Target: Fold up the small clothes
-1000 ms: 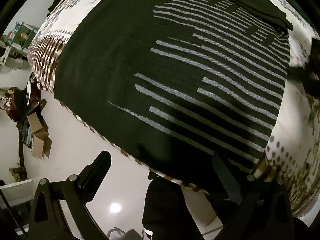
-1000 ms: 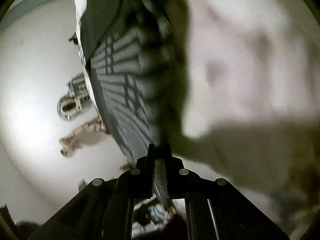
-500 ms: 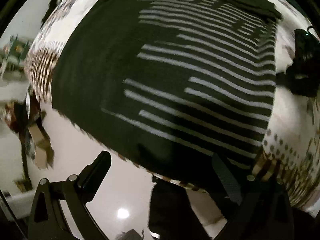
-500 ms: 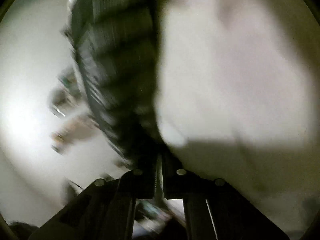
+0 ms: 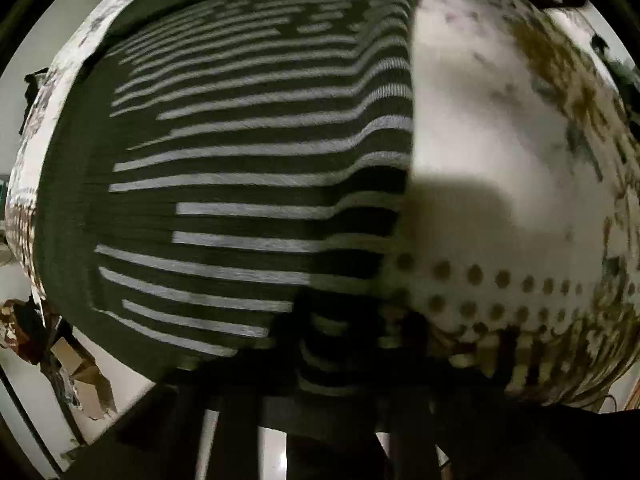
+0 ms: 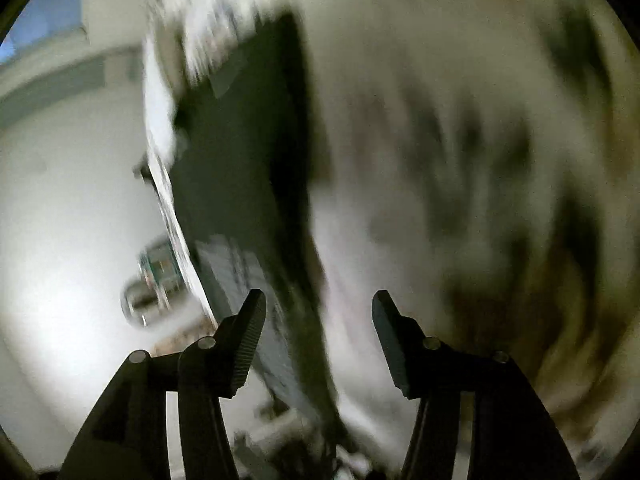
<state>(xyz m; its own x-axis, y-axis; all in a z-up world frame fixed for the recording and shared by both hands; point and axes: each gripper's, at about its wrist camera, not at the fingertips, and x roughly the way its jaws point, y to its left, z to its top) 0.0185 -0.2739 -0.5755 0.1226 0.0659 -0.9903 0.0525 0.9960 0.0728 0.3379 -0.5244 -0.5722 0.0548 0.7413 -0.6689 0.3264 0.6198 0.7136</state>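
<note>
A dark green garment with grey stripes (image 5: 248,184) lies flat on a patterned cloth-covered table (image 5: 500,140); its right edge runs down the middle of the left wrist view. The near hem drapes over my left gripper (image 5: 320,392), whose fingers are dark and hidden under the fabric; the jaws look closed on the hem. In the blurred right wrist view the garment (image 6: 248,184) is a dark band left of centre. My right gripper (image 6: 318,320) is open and empty, just above the garment's edge.
The table cover has brown dots and floral print (image 5: 480,280). A cardboard box and clutter (image 5: 76,368) sit on the white floor at lower left. A round metal object (image 6: 148,296) is on the floor left of the table.
My right gripper opened and let go of the garment edge, then swung away. My left gripper moved in to the garment's near hem and closed; the garment's right side is now folded in.
</note>
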